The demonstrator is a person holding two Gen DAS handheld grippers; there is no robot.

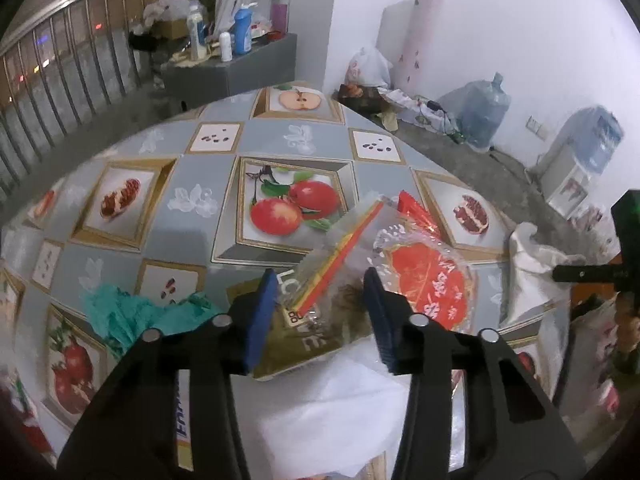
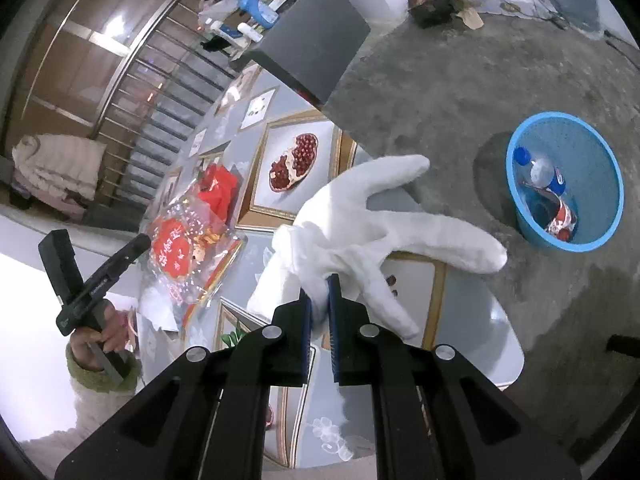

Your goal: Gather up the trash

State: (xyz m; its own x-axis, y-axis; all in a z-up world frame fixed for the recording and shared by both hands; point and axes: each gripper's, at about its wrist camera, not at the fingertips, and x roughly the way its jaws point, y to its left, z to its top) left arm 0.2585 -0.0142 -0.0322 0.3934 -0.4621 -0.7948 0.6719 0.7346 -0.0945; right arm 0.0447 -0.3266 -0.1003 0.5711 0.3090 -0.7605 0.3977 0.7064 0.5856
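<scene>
At the bottom centre of the left wrist view, the left gripper [image 1: 320, 300] stands part open around a clear wrapper [image 1: 400, 268] printed with red, pads not yet pressing it; teal tissue [image 1: 120, 312] lies lower left on the table [image 1: 280, 136], uncollected. In the right wrist view, low centre, the right gripper [image 2: 320, 296] pinches a white glove [image 2: 360, 220]; the blue bin [image 2: 564, 180] at right already holds a bottle [image 2: 540, 170].
</scene>
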